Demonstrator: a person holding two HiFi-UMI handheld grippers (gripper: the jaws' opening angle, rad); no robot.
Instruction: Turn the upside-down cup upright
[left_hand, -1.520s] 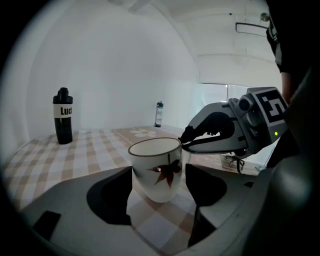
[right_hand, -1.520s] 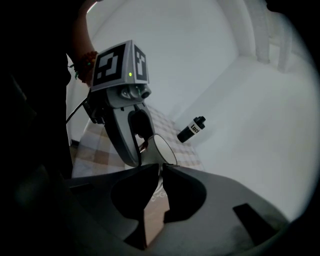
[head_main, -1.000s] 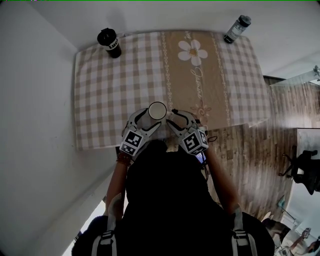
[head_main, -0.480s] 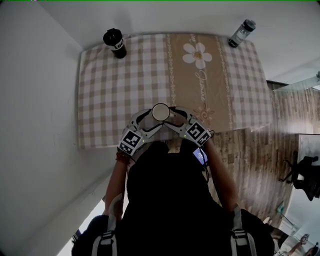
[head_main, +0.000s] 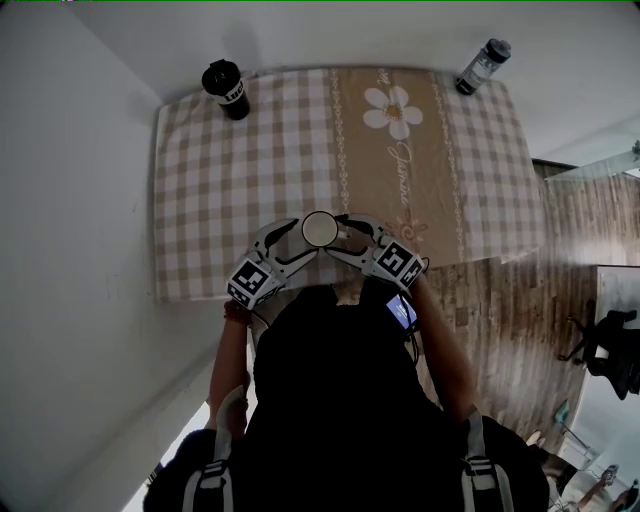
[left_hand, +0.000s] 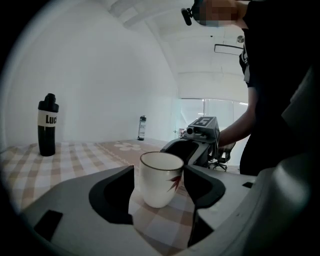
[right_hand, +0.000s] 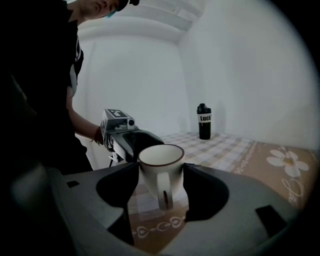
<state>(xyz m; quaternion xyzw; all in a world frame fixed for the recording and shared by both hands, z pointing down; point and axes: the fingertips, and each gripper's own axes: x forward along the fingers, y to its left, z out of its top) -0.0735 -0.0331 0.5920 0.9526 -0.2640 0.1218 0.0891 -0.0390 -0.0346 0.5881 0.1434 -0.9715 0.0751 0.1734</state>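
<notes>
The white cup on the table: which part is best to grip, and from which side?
Grip the cup across its plain wall just below the rim, coming level from the side with the red mark, away from the handle. It stands upright, and there the wall is smooth.

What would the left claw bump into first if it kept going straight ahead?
The white cup, almost at once: it stands upright between the left claw's jaws, which have just been closing slightly but don't seem to press it.

Left tongs (left_hand: 159, 192) just narrowing, right tongs (right_hand: 161, 192) just widening, both jaws apart, unclamped around the cup (head_main: 320, 229).
</notes>
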